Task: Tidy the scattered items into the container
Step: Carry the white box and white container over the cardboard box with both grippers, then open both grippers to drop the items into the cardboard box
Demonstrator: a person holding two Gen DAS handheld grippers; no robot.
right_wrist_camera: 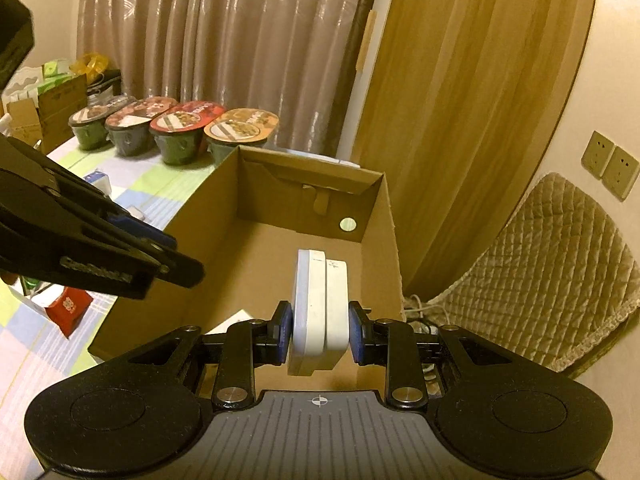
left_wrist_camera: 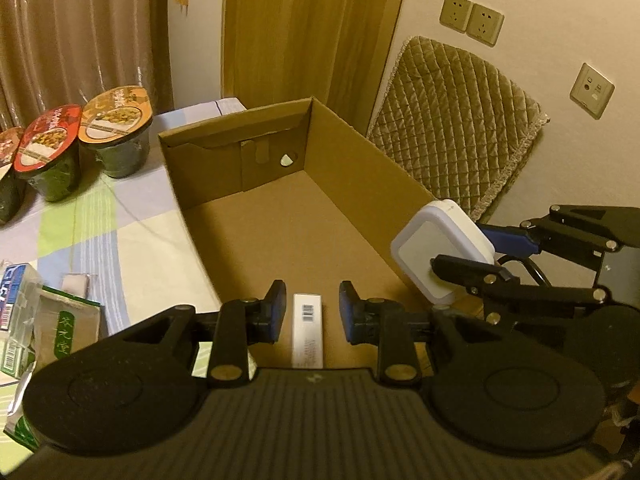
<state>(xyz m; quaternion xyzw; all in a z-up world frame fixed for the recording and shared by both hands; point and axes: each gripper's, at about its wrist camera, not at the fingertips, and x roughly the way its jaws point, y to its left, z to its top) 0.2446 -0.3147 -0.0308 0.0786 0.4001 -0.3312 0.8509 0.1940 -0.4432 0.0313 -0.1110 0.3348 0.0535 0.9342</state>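
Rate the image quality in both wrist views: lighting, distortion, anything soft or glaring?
Left wrist view: warm, dim yellow light; fisheye bends the brown cardboard box walls; packets at the left edge are soft; barcode on the white slim box is readable. Right wrist view: same yellow cast; sheen streaks on the beige curtain; white rounded plastic case sharp between the right gripper pads.

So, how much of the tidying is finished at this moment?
One slim white box with a barcode already lies in the cardboard box, between the open fingers of the left tool. The right tool grips a white rounded case above the box, not yet released. Still on the table: packets at the left and a red packet.
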